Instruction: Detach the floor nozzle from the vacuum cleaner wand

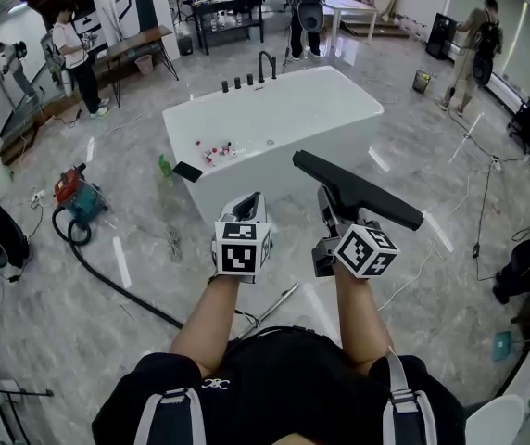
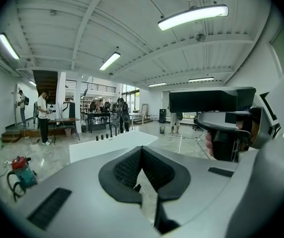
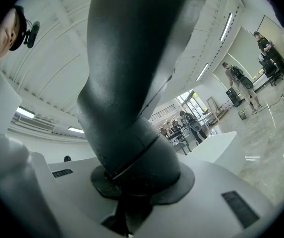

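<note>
The black floor nozzle is up in the air in front of me, a long flat bar on a thick neck. My right gripper is shut on that neck, and in the right gripper view the dark neck fills the space between the pads. My left gripper is shut with nothing in it, just left of the nozzle; its own view shows the closed jaws and the nozzle at right. The metal wand lies on the floor between my arms, apart from the nozzle.
A white bathtub stands right ahead, with a green bottle by its left corner. A red and teal vacuum cleaner sits at left, its black hose running toward me. Several people stand farther back among tables.
</note>
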Available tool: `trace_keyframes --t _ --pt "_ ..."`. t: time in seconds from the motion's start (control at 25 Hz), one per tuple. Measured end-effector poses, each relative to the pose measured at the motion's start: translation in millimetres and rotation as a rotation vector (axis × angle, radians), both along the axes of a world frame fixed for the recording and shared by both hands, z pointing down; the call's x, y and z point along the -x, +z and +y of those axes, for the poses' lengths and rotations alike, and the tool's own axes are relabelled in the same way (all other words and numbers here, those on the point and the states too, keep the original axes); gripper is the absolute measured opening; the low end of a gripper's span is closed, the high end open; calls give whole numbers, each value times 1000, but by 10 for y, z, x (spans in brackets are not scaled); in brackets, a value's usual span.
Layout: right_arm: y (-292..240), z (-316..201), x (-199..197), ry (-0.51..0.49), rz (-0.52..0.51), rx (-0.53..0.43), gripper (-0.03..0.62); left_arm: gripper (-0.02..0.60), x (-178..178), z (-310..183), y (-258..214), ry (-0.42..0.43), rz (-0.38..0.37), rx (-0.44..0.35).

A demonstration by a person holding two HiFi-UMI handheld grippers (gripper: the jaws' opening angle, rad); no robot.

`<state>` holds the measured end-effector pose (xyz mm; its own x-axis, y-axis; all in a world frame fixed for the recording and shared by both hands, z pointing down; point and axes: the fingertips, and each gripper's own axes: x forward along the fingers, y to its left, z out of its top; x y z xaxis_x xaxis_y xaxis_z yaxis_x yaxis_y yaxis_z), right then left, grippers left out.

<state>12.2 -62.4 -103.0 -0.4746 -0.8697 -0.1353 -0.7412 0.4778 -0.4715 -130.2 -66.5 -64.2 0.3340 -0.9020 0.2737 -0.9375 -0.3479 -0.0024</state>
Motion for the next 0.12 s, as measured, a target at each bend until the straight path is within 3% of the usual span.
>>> trace_keyframes --t 0.12 --pt "-14 -9 -35 7 4 -1 104 8 -32 -5 -10 1 -14 -4"
